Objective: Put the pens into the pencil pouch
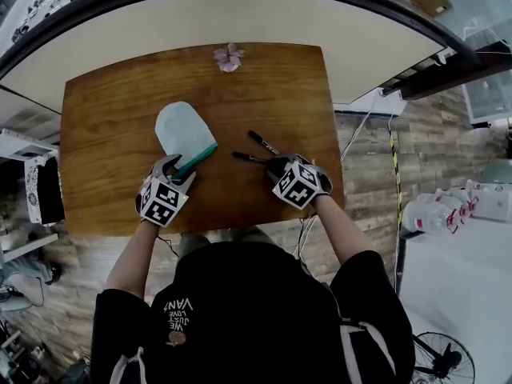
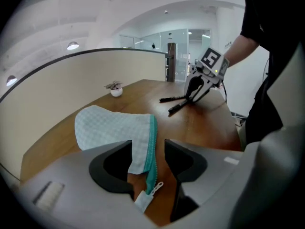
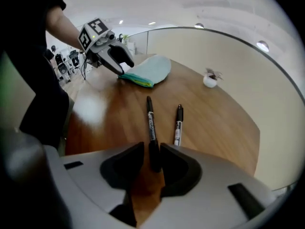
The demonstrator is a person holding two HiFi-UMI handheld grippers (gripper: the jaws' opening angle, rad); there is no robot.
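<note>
Left gripper (image 2: 148,151): jaws spread astride the zip edge of the pencil pouch (image 2: 114,128), which lies flat on the tabletop (image 1: 112,134).
Right gripper (image 3: 151,152): jaws spread around the near marker pen (image 3: 151,123) tail, not pinching. The second marker pen (image 3: 178,124) lies beside it.
Risk: a tail-end grip may let the pen pivot or slip.

Two black pens (image 1: 262,142) lie right of the flat pale-blue, teal-zippered pouch (image 1: 182,128).

Black shirt (image 1: 240,310): white print on back below collar, upside down to camera, roughly "WE JUST LOVE VAN", end unclear.
Left pen (image 3: 151,123): white lettering along barrel, illegible.
Right pen (image 3: 178,125): white label, illegible.
Left marker cube (image 1: 162,201), right marker cube (image 1: 298,184): black-white square codes, no letters.
</note>
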